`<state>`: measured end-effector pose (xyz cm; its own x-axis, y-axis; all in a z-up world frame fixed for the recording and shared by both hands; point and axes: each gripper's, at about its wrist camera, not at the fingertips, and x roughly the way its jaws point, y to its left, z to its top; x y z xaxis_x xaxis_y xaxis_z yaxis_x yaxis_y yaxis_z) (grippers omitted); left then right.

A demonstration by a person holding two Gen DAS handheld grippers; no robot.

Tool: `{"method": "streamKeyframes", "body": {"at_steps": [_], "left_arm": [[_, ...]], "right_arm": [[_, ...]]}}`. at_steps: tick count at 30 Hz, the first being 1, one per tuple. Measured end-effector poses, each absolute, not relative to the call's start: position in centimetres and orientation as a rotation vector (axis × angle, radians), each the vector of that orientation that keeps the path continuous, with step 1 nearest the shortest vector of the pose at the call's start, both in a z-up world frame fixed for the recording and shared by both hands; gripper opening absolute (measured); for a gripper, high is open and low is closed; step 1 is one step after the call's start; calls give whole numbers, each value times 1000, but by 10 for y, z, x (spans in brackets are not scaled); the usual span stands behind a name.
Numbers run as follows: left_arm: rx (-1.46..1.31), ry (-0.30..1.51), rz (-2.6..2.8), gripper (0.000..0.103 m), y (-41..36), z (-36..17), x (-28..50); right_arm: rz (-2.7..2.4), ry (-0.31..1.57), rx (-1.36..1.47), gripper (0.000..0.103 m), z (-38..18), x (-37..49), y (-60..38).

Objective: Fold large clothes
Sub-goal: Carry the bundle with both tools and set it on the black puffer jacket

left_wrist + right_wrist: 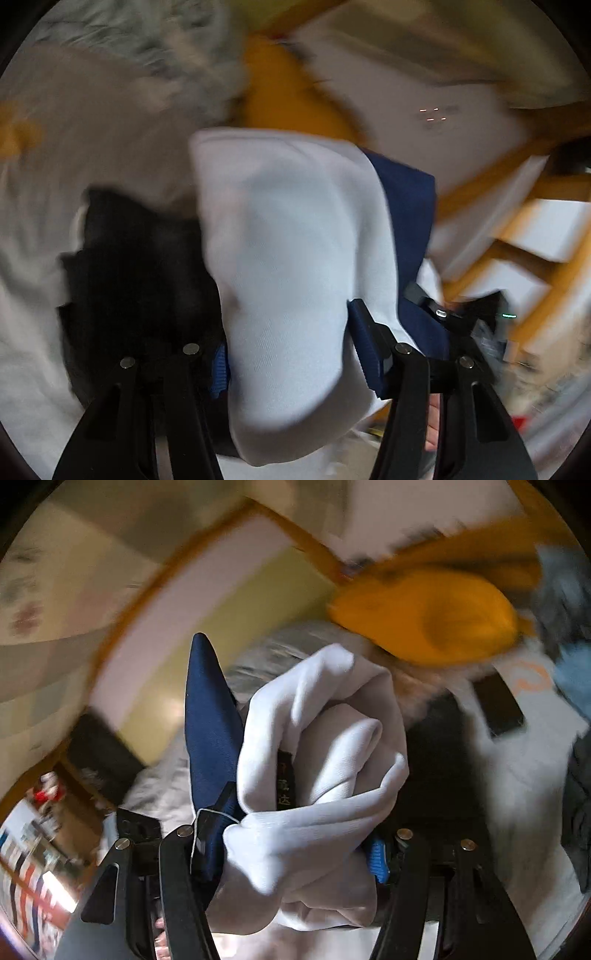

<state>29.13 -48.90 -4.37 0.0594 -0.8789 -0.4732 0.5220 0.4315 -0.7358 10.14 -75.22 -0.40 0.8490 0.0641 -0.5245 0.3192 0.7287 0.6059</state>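
Garment (pixel 295 240) runs lengthwise away from left tongs (pixel 291 350).

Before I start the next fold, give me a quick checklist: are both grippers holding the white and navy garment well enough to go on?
1. Left gripper on the white and navy garment: ok, cloth sits between its fingers.
2. Right gripper on the garment: ok, bunched cloth is clamped.
3. Garment spread flat: not ok, it is bunched and hangs in folds in both views.
4. Edges or corners located: cannot tell, views are blurred.
5. Landing spot on the white bedding: not ok, a black garment lies there.
6. Yellow cushion clear of the garment: ok.
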Motion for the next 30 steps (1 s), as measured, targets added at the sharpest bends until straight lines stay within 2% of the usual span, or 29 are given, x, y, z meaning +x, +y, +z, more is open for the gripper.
{"method": "streamKeyframes", "body": {"at_steps": [2, 3, 5, 8, 11, 14, 19, 22, 24, 25, 28, 30], "left_arm": [[-305, 957, -1047, 57, -498, -56, 286], [-318, 969, -1041, 59, -497, -58, 289], [-347, 1018, -1040, 60, -494, -61, 297], [-256, 984, -1060, 61, -495, -53, 292], [-196, 944, -1048, 79, -488, -47, 280], [-121, 844, -1006, 80, -476, -31, 271], [-180, 658, -899, 84, -410, 8, 256], [-111, 493, -809, 87, -371, 38, 234], [-80, 396, -779, 98, -347, 57, 214], [-69, 346, -764, 101, -332, 68, 203], [-41, 253, -738, 103, -298, 94, 174], [-30, 206, -734, 103, -273, 109, 152]], "right_arm": [[-193, 577, 673, 69, -35, 116, -756], [-199, 570, 673, 71, -44, 119, -756], [-205, 545, 704, 72, -47, 121, -754], [-236, 544, 659, 73, -40, 122, -743], [-299, 546, 570, 73, -32, 120, -723], [-423, 502, 445, 77, -17, 106, -700], [-558, 384, 197, 81, 27, 83, -637], [-545, 303, 175, 86, 48, 62, -607], [-519, 266, 174, 87, 60, 48, -585], [-513, 254, 167, 89, 66, 43, -574], [-493, 210, 156, 89, 81, 21, -546], [-471, 182, 158, 94, 92, 10, -531]]}}
